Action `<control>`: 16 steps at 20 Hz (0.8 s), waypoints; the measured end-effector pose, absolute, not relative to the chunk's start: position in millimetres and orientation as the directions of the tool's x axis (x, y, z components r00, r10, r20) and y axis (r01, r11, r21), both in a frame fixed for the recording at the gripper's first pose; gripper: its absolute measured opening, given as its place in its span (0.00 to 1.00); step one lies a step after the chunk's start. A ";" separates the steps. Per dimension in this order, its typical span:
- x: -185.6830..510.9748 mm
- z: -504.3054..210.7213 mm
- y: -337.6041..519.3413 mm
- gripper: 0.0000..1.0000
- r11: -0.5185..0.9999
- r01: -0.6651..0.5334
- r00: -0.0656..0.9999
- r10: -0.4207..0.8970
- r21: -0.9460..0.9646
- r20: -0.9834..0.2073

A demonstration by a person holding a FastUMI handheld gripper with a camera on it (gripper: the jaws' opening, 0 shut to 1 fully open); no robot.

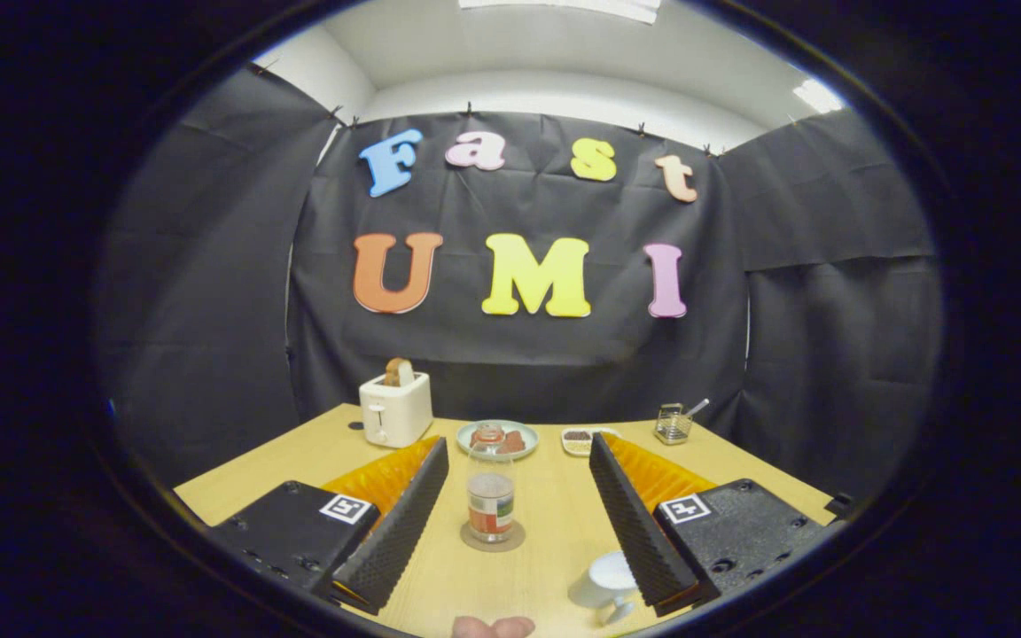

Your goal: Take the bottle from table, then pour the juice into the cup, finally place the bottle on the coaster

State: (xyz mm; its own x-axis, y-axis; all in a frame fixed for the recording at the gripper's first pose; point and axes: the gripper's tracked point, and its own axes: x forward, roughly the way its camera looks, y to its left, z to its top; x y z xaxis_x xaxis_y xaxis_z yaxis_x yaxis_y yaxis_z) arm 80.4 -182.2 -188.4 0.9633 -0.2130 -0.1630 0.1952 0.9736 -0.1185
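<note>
Wooden table (555,532), bottle (490,492) on coaster (493,538), gripper (519,474) open around it

The bottle (491,486) looked like clear glossy plastic, the table (555,540) was smooth matt wood, and the toaster (396,408) was glossy plastic.

We see our handheld two-finger gripper (518,505) as two long, wedge-shaped fingers (395,523) whose inner faces carry ribbed, sawtooth-textured padding. Each finger rises from a flat, boxy matte black plastic housing (293,532) with rounded corners and several small recessed screw holes along its edges. On top of each housing sits a small square white fiducial marker with black pattern (348,509). The fingers stand wide apart, pressing on nothing.
</note>
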 end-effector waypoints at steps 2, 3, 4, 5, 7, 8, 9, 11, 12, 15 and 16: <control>49.5 -164.7 -179.6 1.00 0.976 0.200 0.970 -0.209 -0.085 -0.125; 34.0 -155.8 -177.3 1.00 0.977 0.198 0.972 -0.207 -0.082 -0.115; 20.4 -146.1 -175.0 1.00 0.976 0.198 0.972 -0.207 -0.090 -0.109; 7.0 -136.1 -172.4 1.00 0.975 0.194 0.973 -0.205 -0.104 -0.106; -16.4 -113.2 -166.3 1.00 0.974 0.193 0.975 -0.205 -0.122 -0.090; -26.6 -100.3 -161.0 1.00 0.975 0.192 0.977 -0.201 -0.112 -0.071; -36.5 -90.4 -155.8 1.00 0.977 0.192 0.979 -0.198 -0.098 -0.057; -54.7 -80.4 -148.9 1.00 0.978 0.197 0.978 -0.200 -0.069 -0.052; -60.6 -76.4 -144.1 1.00 0.979 0.194 0.979 -0.197 -0.057 -0.050; -75.5 -66.5 -137.7 1.00 0.980 0.190 0.980 -0.193 -0.059 -0.048; -80.1 -65.0 -136.9 1.00 0.980 0.190 0.980 -0.193 -0.063 -0.048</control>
